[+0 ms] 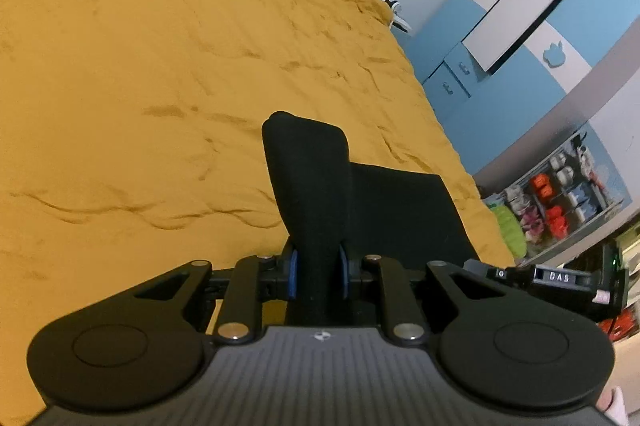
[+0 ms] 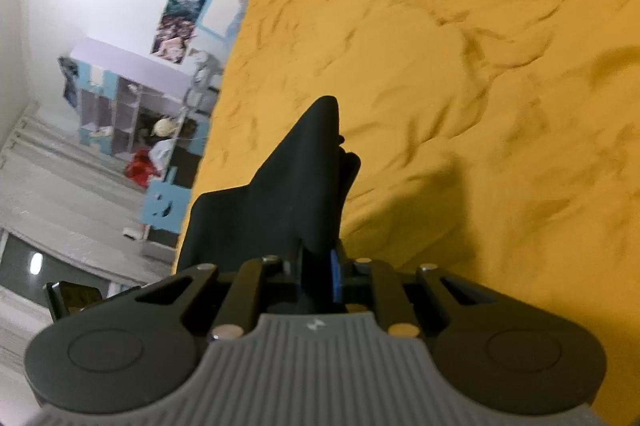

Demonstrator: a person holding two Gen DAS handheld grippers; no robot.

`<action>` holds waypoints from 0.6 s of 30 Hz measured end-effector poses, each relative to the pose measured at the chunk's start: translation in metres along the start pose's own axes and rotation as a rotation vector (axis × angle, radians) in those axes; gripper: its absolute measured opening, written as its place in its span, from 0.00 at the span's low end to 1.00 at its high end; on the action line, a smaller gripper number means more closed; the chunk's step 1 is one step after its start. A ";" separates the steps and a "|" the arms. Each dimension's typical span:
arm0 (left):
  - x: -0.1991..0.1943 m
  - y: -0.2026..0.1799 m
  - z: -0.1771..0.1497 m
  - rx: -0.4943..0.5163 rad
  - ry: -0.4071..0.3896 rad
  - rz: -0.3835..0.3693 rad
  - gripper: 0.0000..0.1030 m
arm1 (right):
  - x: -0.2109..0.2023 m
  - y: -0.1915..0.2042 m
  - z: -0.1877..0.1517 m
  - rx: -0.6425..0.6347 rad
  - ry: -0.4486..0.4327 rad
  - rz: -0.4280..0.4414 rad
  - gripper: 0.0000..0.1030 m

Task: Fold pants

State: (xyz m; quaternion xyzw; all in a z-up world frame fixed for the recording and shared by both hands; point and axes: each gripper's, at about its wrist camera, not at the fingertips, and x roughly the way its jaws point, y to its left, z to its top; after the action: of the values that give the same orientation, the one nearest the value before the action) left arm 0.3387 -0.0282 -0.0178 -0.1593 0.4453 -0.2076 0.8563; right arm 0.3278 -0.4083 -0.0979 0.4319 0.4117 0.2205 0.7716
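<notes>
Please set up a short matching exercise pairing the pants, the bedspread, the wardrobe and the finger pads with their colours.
Things:
1. pants
2. bedspread
3. wardrobe
4. pads on the left gripper

Colours:
a. mustard yellow
b. dark blue
c. black
d. light blue with white panels

Pairs: 1-c, 2-a, 3-d, 4-b

The left gripper and the right gripper are each shut on a bunch of the pants, above the bedspread.

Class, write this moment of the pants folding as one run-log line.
left gripper: shut on black pants | right gripper: shut on black pants | pants: lifted above yellow bedspread | fold: not done
</notes>
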 end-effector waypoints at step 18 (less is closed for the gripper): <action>-0.014 0.079 -0.034 -0.103 0.021 0.036 0.20 | 0.056 0.039 -0.082 -0.014 0.021 0.006 0.08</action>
State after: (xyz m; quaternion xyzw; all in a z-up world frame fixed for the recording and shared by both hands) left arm 0.3203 0.0437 -0.0632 -0.1929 0.4672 -0.1707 0.8458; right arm 0.2922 -0.3093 -0.1136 0.4252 0.4168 0.2305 0.7696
